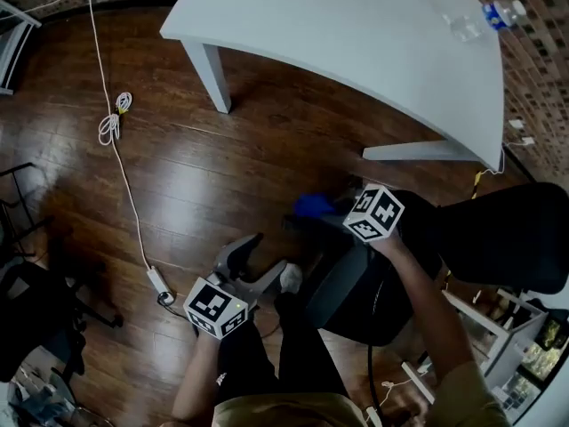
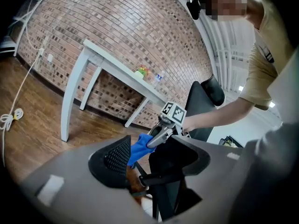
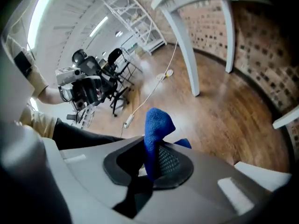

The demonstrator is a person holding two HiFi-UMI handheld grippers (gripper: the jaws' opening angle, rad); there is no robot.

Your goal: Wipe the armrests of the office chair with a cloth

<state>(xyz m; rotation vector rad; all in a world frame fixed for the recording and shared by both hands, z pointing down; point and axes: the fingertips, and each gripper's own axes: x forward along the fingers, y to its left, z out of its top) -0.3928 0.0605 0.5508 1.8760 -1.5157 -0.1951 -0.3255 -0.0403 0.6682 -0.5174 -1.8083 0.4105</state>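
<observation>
A black office chair [image 1: 502, 238] stands at the right of the head view, its seat [image 1: 360, 294] beside my legs. My right gripper [image 1: 326, 212] is shut on a blue cloth [image 1: 312, 205], held low against a dark part at the chair's front left; the armrest itself is hard to make out. The cloth [image 3: 154, 129] stands up between the jaws in the right gripper view. In the left gripper view the right gripper [image 2: 158, 137] and cloth [image 2: 139, 149] show straight ahead. My left gripper [image 1: 258, 261] hangs open and holds nothing, left of the chair.
A white table [image 1: 373, 34] fills the far side, with a water bottle [image 1: 503, 12] on its right end. A white cable [image 1: 120, 163] runs across the wooden floor to a power strip [image 1: 160, 283]. Black chair bases [image 1: 40, 301] stand at the left, a white rack [image 1: 507, 345] at the lower right.
</observation>
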